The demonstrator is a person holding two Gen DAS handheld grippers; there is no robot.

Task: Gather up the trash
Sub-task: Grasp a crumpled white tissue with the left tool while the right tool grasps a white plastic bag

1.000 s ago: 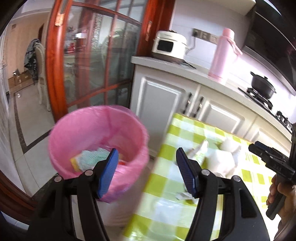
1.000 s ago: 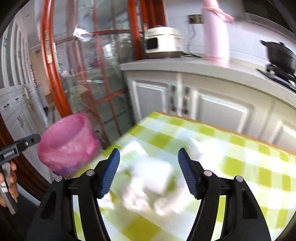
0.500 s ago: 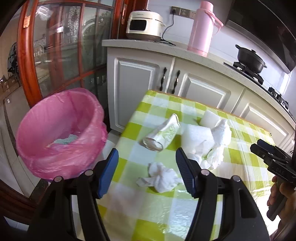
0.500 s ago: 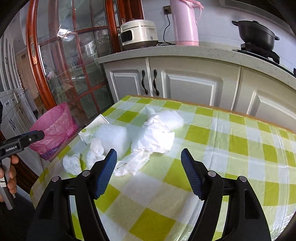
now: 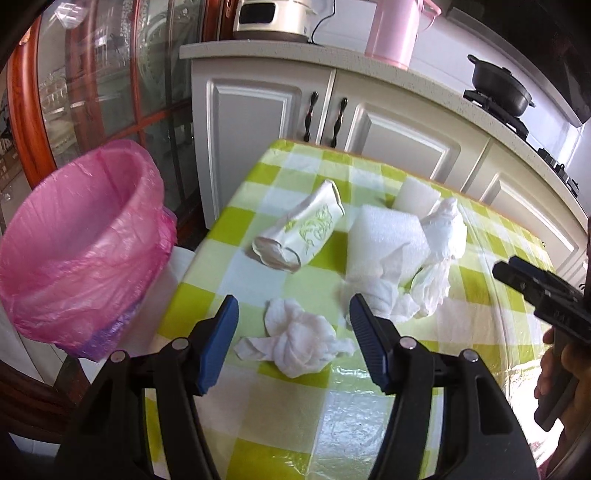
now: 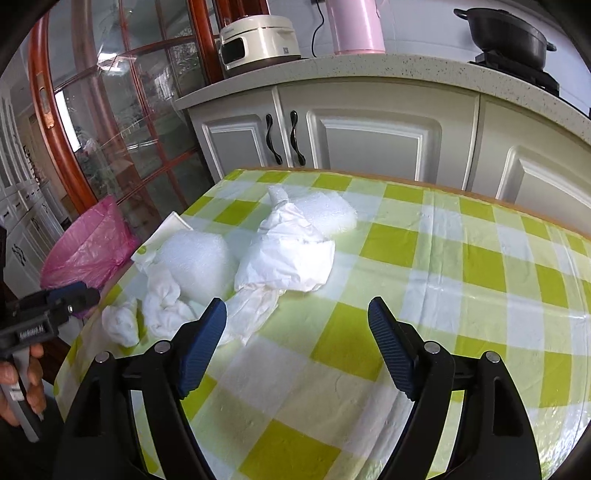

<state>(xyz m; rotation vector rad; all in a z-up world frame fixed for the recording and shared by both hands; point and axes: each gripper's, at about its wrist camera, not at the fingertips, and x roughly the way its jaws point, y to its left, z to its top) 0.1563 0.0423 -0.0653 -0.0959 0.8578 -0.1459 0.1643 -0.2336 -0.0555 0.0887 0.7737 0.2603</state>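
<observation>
Trash lies on the green-check table [image 5: 332,424]: a crumpled tissue [image 5: 295,339], a crushed paper cup [image 5: 299,236], white foam blocks [image 5: 384,240] and a wad of white paper [image 5: 443,236]. My left gripper [image 5: 293,310] hangs just above the tissue, which sits between its blue pads untouched; the jaws are closing. My right gripper [image 6: 297,310] hovers over bare cloth with its jaws opening and nothing between them. The white paper wad [image 6: 291,251] and a foam block [image 6: 199,262] lie just ahead of its left finger. A pink-lined bin [image 5: 81,240] stands off the table's left edge.
White cabinets [image 6: 369,147] run behind the table, topped by a counter with a rice cooker [image 6: 258,40], a pink flask [image 5: 395,33] and a black pot [image 6: 506,33]. A red-framed glass door [image 5: 110,92] stands left. A hand [image 6: 22,380] holds the left gripper's handle.
The left view swung from the bin to the table and sank toward the tissue. The right gripper came lower and closer to the trash pile, and its jaws spread wider.
</observation>
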